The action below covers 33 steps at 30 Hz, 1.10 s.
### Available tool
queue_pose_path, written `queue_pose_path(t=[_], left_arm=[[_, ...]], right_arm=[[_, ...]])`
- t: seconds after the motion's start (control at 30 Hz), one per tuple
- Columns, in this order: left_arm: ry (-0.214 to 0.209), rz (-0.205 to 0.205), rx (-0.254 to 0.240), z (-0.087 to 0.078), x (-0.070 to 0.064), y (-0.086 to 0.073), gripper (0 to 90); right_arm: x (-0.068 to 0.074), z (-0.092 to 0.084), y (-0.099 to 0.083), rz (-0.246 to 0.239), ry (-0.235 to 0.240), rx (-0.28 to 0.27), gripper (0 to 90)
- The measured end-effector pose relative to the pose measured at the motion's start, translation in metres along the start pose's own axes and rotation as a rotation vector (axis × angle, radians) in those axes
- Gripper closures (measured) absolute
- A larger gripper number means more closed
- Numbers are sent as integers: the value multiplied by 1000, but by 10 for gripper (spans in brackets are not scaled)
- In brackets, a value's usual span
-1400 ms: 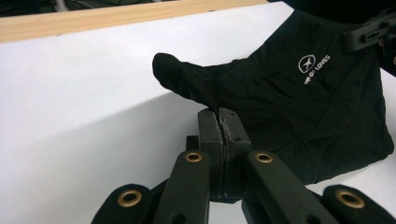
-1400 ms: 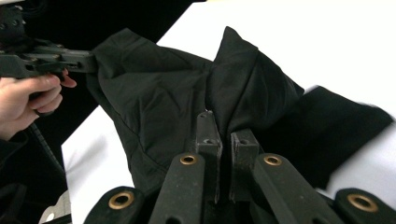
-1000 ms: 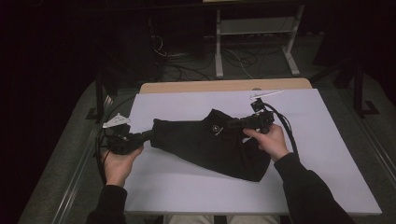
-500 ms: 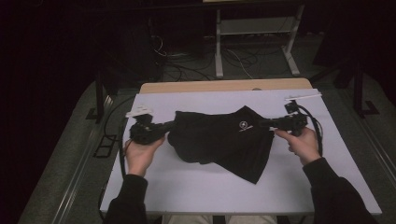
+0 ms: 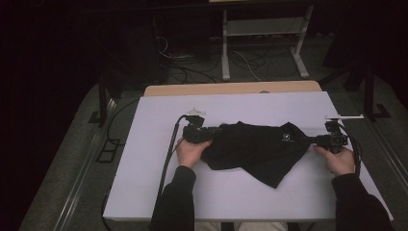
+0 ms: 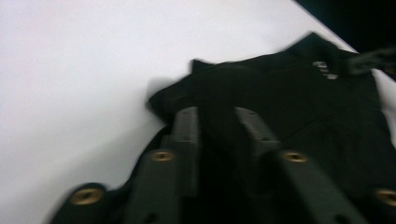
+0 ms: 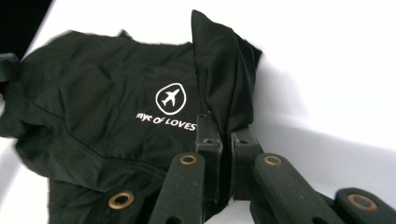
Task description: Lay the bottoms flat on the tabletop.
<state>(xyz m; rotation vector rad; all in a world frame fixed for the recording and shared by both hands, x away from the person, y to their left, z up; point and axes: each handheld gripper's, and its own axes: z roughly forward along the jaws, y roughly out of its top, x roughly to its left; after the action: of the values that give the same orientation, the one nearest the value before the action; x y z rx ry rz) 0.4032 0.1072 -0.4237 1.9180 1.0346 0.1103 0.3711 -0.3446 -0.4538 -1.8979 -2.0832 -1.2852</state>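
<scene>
Both forearms reach in low over the table (image 5: pixel 154 125). The left gripper (image 6: pixel 217 122) has just been opening, jaws apart over the black garment (image 5: pixel 255 149); the right gripper (image 7: pixel 219 133) pinches its far corner.

Dark room, white table (image 5: pixel 231 106), grey floor (image 5: pixel 72 159), metal stand (image 5: pixel 262 33) with cables behind.

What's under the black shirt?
The black shirt lies on the white table, so table is underneath. The left claw and right claw are at its two ends. Whether anything small hides beneath the cloth cannot be seen.
</scene>
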Motion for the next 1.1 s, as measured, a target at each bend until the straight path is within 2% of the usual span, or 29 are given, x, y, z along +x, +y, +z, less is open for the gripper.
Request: queue_pose_path(t=[0.03,0.07,0.13,0.17,0.2,0.23,0.3,0.4,0.43,0.47,0.53,0.6,0.63,0.67,0.7,0.73,0.77,0.8,0.9,0.93,0.97,1.0,1.03,1.07,1.1], left_arm=[[8,-15,4,2,3,-2,664],[10,-24,4,3,5,-3,595],[1,-77,-20,4,12,-3,540],[1,-77,-20,4,12,-3,532],[-19,-121,-47,4,16,-3,517],[-19,-121,-47,4,16,-3,513],[-29,-169,-57,7,23,-2,497],[-29,-191,-56,11,27,0,481],[-41,-211,-61,13,30,0,481],[-80,-258,-63,18,34,0,481],[-96,-282,-40,25,36,0,481],[-115,-282,-2,33,35,1,490],[-115,-282,-2,33,35,1,508],[-156,-283,24,40,34,1,537],[-156,-283,24,40,34,1,594],[-211,-294,58,47,31,2,649],[-211,-294,58,47,31,2,702],[-214,-293,76,50,30,2,702],[-188,-247,85,52,26,2,850],[-177,-235,78,51,25,3,854],[-141,-199,68,46,24,4,862],[-141,-199,68,46,24,4,864],[-99,-162,58,40,24,7,866],[-99,-162,58,40,24,7,866],[-84,-149,51,36,24,8,867]], right_arm=[[0,0,0,0,0,0,847],[-2,-2,-3,0,-38,11,847],[-4,-3,-6,7,-47,19,846],[-5,-4,-7,11,-49,24,846],[-6,-4,-8,10,-49,25,846],[-6,-4,-8,10,-49,25,846],[-5,-6,-9,10,-52,25,846],[-5,-6,-10,7,-50,22,846],[-5,-7,-10,5,-50,22,846],[-5,-7,-10,5,-46,19,846],[-5,-7,-10,7,-42,17,846],[-6,-7,-10,7,-38,16,846],[-6,-7,-10,7,-38,16,846],[-6,-7,-9,10,-33,16,846],[-7,-7,-9,11,-28,14,846],[-7,-7,-8,10,-24,12,846],[-7,-7,-8,10,-24,12,846],[-7,-6,-8,10,-20,10,846],[-8,-7,-7,5,1,2,845],[-8,-7,-7,5,11,-4,846],[-7,-8,-6,3,32,-16,845],[-7,-8,-6,3,32,-16,845],[-7,-9,-5,13,57,-27,846],[-7,-9,-5,13,57,-27,846],[-5,-8,-3,28,97,-41,846]])
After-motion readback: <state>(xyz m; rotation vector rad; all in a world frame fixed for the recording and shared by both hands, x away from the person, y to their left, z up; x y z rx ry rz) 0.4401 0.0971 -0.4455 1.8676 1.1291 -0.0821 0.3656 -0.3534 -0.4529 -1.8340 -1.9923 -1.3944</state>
